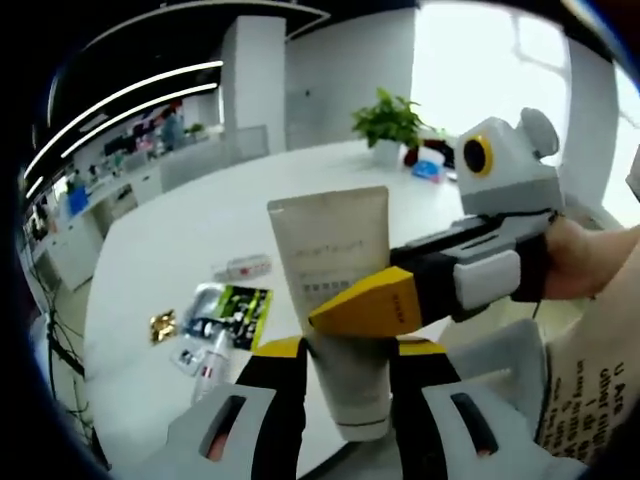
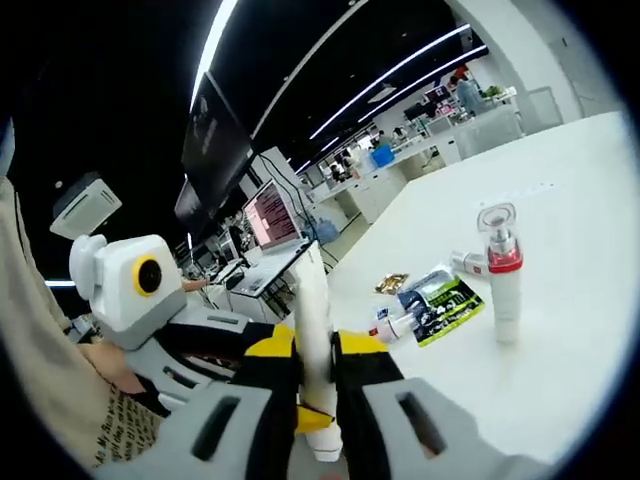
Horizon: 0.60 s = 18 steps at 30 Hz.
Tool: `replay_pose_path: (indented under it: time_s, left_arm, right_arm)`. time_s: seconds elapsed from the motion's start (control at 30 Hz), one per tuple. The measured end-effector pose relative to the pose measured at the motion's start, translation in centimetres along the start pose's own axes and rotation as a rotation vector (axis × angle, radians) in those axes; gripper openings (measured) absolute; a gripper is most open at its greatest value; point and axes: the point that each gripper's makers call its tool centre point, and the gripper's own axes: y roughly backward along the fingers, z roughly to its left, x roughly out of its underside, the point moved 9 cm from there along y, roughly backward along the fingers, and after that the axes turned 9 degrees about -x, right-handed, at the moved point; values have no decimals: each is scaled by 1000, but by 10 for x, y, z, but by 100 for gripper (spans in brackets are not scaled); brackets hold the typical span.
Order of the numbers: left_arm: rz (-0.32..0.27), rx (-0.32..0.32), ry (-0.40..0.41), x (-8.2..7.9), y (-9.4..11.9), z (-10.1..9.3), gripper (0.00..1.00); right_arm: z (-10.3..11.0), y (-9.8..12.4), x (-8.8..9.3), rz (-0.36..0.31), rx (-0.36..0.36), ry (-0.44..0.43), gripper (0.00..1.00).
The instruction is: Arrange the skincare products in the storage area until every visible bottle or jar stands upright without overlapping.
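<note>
Flat beige squeeze tube (image 1: 335, 290) held cap-down above the white table (image 1: 170, 260), left gripper (image 1: 345, 360) clamped on its lower body, right gripper (image 2: 318, 375) pinching it edge-on, green-black sachet (image 2: 440, 305) and red-collared white pump bottle (image 2: 503, 285) upright beyond, potted green plant (image 1: 388, 122) far back.

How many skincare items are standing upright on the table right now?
1: the red-collared bottle stands alone on the white table. Others lie flat; some may be hidden.
</note>
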Motion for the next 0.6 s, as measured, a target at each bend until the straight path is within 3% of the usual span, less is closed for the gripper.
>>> replay_pose_path:
  time_s: [0.13,0.3,0.6]
  left_arm:
    - [-5,44,26,1,-1,-5,28]
    - [-19,107,55,2,-1,-9,27]
    - [-54,218,137,-3,2,-3,26]
  right_arm:
    - [1,8,1,20,-18,34,11]
    - [-4,17,-1,49,-69,17,11]
    - [2,17,-19,118,-181,101,11]
